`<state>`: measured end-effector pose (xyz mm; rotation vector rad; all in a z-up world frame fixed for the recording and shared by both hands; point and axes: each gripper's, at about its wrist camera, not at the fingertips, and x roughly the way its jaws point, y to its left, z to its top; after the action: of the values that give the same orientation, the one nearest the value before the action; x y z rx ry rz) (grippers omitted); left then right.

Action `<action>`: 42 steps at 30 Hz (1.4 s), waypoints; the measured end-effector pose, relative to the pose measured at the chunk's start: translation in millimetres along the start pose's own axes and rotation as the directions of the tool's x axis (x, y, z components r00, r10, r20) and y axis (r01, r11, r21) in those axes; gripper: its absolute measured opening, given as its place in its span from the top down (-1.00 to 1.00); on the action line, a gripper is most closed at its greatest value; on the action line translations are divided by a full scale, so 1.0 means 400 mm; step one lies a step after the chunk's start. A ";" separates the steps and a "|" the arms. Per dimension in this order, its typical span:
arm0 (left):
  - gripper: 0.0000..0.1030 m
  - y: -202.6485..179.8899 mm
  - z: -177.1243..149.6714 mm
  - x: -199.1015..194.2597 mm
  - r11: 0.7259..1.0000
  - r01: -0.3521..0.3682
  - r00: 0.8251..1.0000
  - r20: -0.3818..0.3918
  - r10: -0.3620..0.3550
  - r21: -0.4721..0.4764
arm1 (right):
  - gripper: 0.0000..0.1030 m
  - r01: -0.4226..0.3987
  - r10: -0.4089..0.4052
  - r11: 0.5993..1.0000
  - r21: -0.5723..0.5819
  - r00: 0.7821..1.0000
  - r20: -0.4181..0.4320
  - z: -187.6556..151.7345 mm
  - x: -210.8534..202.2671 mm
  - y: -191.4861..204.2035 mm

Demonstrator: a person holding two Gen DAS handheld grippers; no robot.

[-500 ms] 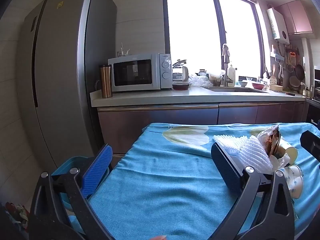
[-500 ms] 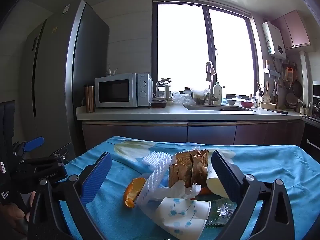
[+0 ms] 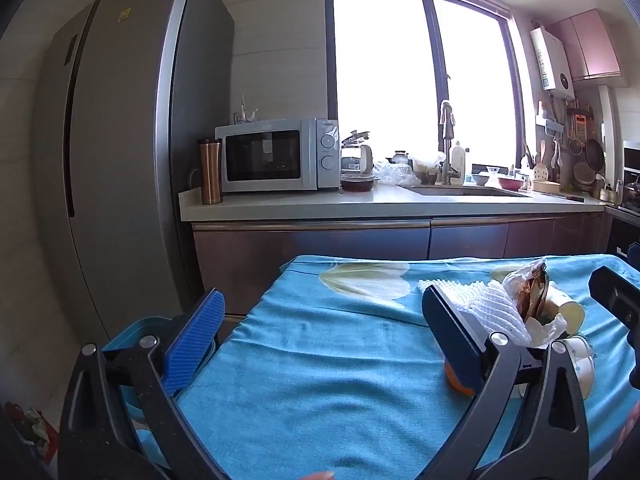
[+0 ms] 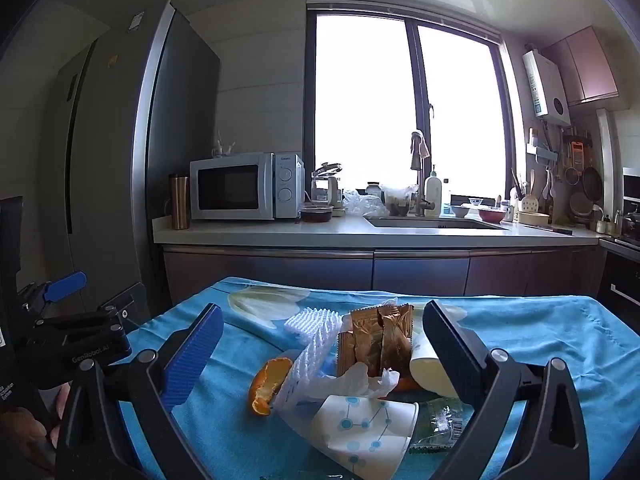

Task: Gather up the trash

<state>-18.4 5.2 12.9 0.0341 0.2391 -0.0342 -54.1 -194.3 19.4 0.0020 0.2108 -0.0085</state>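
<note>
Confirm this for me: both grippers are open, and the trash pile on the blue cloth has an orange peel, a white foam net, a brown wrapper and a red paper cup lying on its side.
One thing is wrong: the paper cup is white with a light-blue dot pattern, not red, as the right wrist view shows. The rest stands: it lies on its side on the blue cloth with the orange peel, white foam net and brown wrapper, and both the left gripper and the right gripper are open.

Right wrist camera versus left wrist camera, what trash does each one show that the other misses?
Only the right wrist view shows the orange peel in full, the paper cup lying on its side, and the green plastic wrapper beside it. Only the left wrist view shows the blue bin at the table's left edge, behind its left finger. Both show the white foam net, the brown snack wrappers and the blue tablecloth. Both sets of tongs, left and right, stand open and hold nothing.
</note>
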 end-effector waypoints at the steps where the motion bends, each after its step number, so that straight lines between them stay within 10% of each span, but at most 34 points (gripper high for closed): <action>1: -0.89 0.002 0.002 -0.003 1.000 -0.002 1.000 0.003 0.002 -0.001 | -0.87 0.002 -0.002 1.000 0.000 1.000 0.001 0.001 -0.002 0.001; 42: -0.89 0.017 -0.012 -0.049 1.000 0.007 0.997 0.077 -0.005 -0.029 | -0.87 -0.003 0.003 1.000 -0.004 1.000 0.030 -0.006 -0.001 0.013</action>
<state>-38.4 12.6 12.9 0.0031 0.1632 -0.0379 -54.9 -188.9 17.0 -0.0014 0.1805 -0.0048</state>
